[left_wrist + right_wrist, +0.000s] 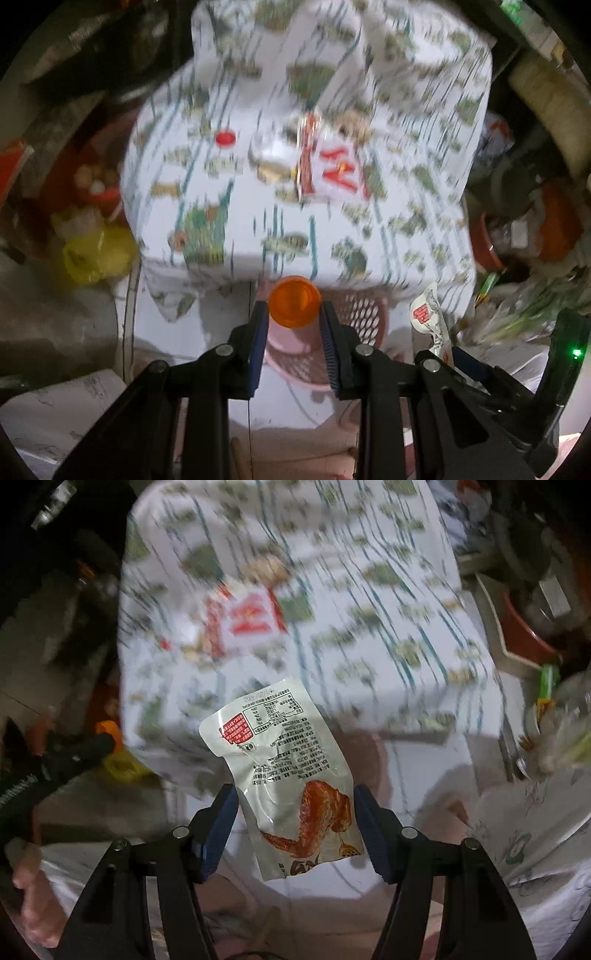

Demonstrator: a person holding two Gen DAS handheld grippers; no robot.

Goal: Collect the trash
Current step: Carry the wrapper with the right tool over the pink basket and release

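Because both hands are already loaded, neither gripper is free for the litter left on the worktop (424,229) draped in a white cloth printed with green and brown motifs. The left gripper (294,314) has its fingers clenched on a round, translucent orange plastic cap (294,301), pinched across its width so it cannot roll away. It hangs just past the cloth's near edge, above a pink perforated plastic basket (354,314), which I take to be the bin.

The right gripper (293,794) has its fingers spread wide, the flat glossy white snack pouch printed with a red chicken wing (280,760) standing between them; whether the pads truly press its edges I cannot tell.

Farther back on the cloth lie a red-and-white wrapper (332,166) and a small red cap (225,138), apparently next.
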